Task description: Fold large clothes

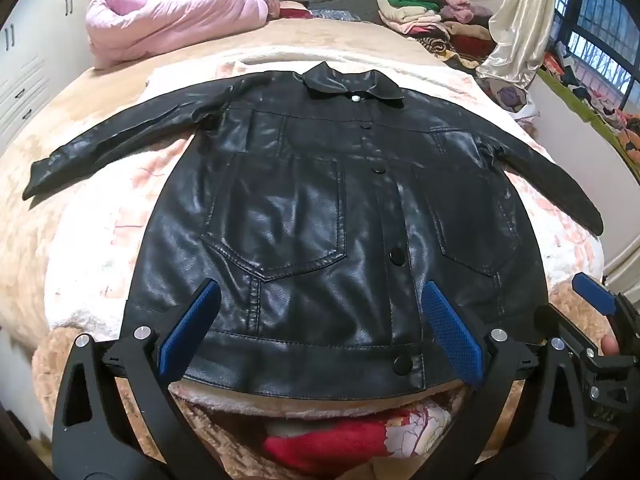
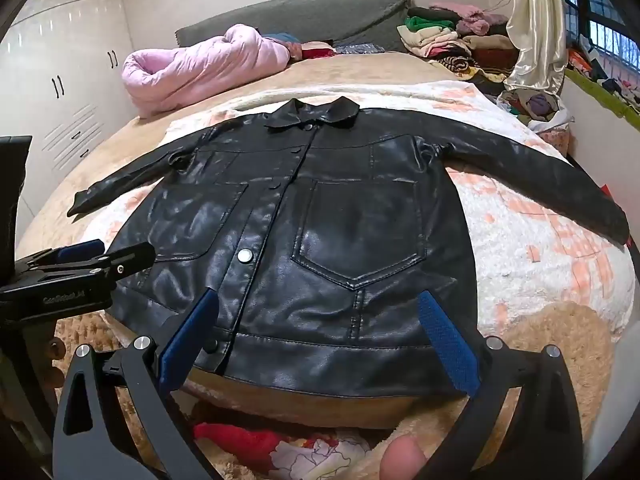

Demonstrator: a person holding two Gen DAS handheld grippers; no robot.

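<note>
- Left wrist view: the left gripper (image 1: 320, 332) hangs with its blue fingers (image 1: 450, 332) spread wide and nothing between the pads. The black leather jacket (image 1: 320, 208) lies flat just beyond the fingertips, front up and buttoned, its hem nearest them, collar farthest, sleeves out to either side. Laid out like this, it looks ready for a first fold, probably the sleeves inward.
- The jacket rests on a pale fleece blanket (image 1: 92, 248) over the bed; far past the fingers sit a pink quilt (image 1: 168, 20) and a pile of clothes (image 1: 436, 16).
- Right wrist view: the right gripper (image 2: 320, 336) is equally wide and empty, poised over the hem, with the jacket's pocket (image 2: 360, 228) ahead between its fingers. The other gripper shows at the left edge.
- Beyond lie white wardrobes (image 2: 68, 80), a cream curtain (image 2: 536, 28) and a window at the far right.
</note>
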